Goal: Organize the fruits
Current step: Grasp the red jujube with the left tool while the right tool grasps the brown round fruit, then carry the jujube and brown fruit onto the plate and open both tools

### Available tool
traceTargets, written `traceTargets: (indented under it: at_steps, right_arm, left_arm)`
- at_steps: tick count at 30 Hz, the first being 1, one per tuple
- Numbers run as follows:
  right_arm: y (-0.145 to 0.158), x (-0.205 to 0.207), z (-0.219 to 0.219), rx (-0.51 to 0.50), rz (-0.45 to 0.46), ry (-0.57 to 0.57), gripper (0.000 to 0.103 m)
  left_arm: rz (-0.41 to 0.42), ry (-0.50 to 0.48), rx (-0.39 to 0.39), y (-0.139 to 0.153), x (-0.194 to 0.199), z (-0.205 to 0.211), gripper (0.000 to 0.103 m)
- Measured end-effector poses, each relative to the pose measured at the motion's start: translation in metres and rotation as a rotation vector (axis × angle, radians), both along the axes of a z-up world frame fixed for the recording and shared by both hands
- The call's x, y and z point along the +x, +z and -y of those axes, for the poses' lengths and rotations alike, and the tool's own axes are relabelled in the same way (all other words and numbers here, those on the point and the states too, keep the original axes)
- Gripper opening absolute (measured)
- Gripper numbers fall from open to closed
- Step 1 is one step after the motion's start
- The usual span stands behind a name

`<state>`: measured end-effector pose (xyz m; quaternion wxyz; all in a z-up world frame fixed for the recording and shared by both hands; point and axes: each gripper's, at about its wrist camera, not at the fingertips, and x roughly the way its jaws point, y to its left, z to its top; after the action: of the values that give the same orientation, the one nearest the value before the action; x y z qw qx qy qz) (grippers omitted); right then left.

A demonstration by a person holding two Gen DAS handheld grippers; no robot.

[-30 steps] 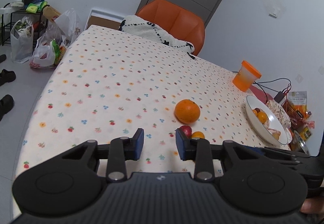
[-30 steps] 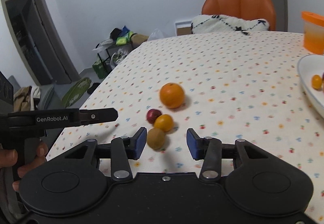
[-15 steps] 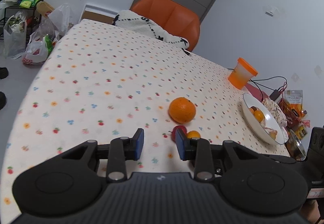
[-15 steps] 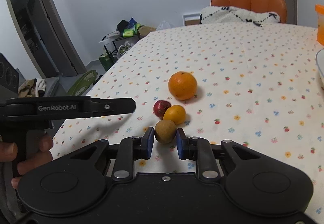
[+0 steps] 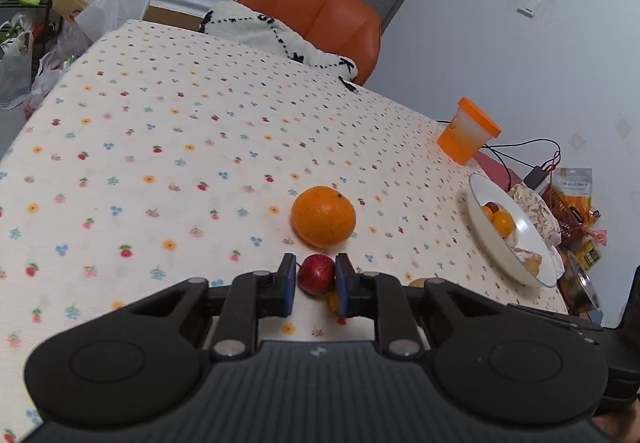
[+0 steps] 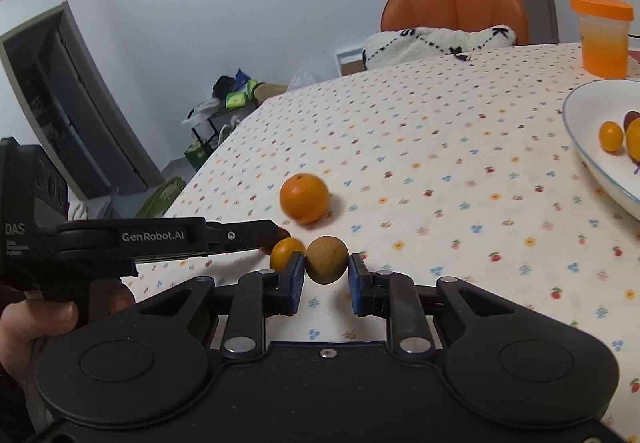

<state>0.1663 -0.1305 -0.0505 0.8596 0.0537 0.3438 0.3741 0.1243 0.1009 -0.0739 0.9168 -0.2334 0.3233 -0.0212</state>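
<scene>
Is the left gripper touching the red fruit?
Touching. The left wrist view shows the left gripper with both blue pads pressed against the sides of the red fruit, no gap showing on either side.

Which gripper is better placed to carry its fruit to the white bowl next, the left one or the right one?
Probably the right. The right gripper has the brown fruit between its pads, and the white bowl lies on its side. The left gripper pinches the red fruit, farther from the bowl.
</scene>
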Motion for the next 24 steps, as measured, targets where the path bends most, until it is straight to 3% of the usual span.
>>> traceTargets:
  at_steps: [4, 8, 17, 24]
  right_arm:
    - [-0.003, 0.002, 0.009, 0.010, 0.022, -0.016, 0.022]
    - [-0.009, 0.012, 0.022, 0.061, -0.012, -0.038, 0.022]
    - [-0.004, 0.017, 0.046, 0.109, 0.009, -0.075, 0.022]
    - [-0.002, 0.021, 0.065, 0.121, 0.024, -0.119, 0.022]
  left_arm:
    - [0.007, -0.011, 0.041, 0.000, 0.008, 0.011, 0.019]
    - [-0.019, -0.015, 0.097, -0.002, 0.014, 0.021, 0.019]
    - [-0.036, 0.025, 0.132, 0.009, 0.014, 0.030, 0.019]
    - [0.023, 0.014, 0.165, 0.035, 0.009, 0.044, 0.019]
